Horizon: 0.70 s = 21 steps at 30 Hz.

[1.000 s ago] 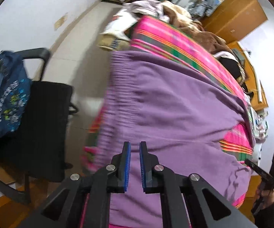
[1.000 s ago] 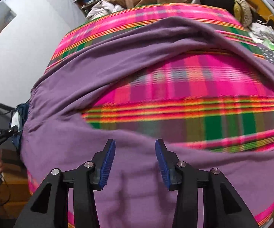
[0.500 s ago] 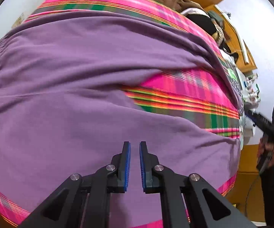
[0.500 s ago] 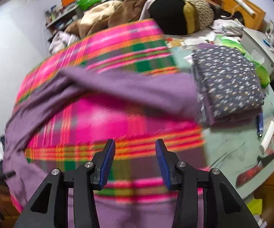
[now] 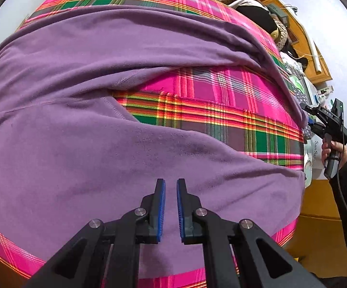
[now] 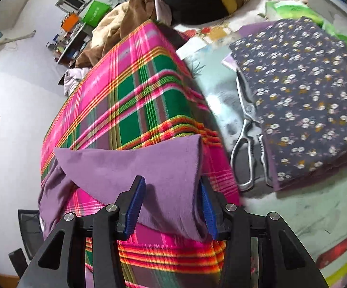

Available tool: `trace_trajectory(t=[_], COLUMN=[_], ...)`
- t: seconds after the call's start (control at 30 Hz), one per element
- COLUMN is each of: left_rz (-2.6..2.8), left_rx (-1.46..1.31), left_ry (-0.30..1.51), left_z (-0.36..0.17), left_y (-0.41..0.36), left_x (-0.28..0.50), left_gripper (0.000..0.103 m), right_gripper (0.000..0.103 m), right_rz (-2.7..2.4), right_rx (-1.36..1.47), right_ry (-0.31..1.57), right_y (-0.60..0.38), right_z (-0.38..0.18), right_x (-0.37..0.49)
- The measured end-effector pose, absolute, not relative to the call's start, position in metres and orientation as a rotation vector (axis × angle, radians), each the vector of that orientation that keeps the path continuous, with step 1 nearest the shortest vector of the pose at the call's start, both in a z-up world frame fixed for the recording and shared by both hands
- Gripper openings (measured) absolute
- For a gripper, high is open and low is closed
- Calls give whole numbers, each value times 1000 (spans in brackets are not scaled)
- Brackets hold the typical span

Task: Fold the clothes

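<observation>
Purple trousers (image 5: 82,148) spread over a pink, green and orange plaid blanket (image 5: 221,110), left gripper (image 5: 171,208) above the nearer leg with jaws nearly closed and empty, right gripper (image 5: 327,120) in a hand (image 5: 334,147) at the right edge.

Lived-in home, likely bedroom. Under me, pink plaid blanket (image 6: 135,91) as work surface. Heaped bedding and clothes (image 6: 130,26) behind it, wooden cabinets (image 5: 300,36), cluttered shelving (image 6: 77,31) along white wall, folded floral garment (image 6: 300,100), scissors (image 6: 248,144) alongside.
</observation>
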<state>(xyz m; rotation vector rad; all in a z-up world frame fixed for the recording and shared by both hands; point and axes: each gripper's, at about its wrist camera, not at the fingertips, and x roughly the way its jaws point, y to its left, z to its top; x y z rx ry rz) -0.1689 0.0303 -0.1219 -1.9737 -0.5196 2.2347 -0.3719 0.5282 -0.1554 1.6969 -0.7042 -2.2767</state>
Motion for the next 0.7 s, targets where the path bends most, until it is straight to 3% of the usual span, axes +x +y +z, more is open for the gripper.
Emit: trace_trajectory(t=[0.07, 0.1, 0.4, 0.5, 0.53, 0.6, 0.7], left_rz=[2230, 2228, 2220, 2219, 2221, 2225, 2237], left_rx=[-1988, -1994, -2019, -2023, -2021, -2018, -1998], left_ry=[-524, -524, -512, -496, -490, -478, -431], left_z=[-124, -125, -126, -125, -124, -122, -119], left_y=[32, 32, 43, 48, 50, 54, 63], left_x=[-172, -174, -194, -196, -198, -201, -213], left_gripper=[9, 9, 9, 9, 9, 9, 9], right_gripper=[22, 5, 5, 13, 25, 38, 38], right_rz=[-2280, -2270, -2407, -2485, -2484, -2482, -2473], right_rx=[1684, 1680, 1513, 1488, 1496, 1505, 1479], right_ry=[-683, -687, -580, -630, -668, -744, -808], right_y=[527, 527, 539, 551, 555, 563, 570], right_z=[-153, -152, -104, -95, -97, -99, -103], right_x=[-376, -379, -450, -481, -486, -494, -480])
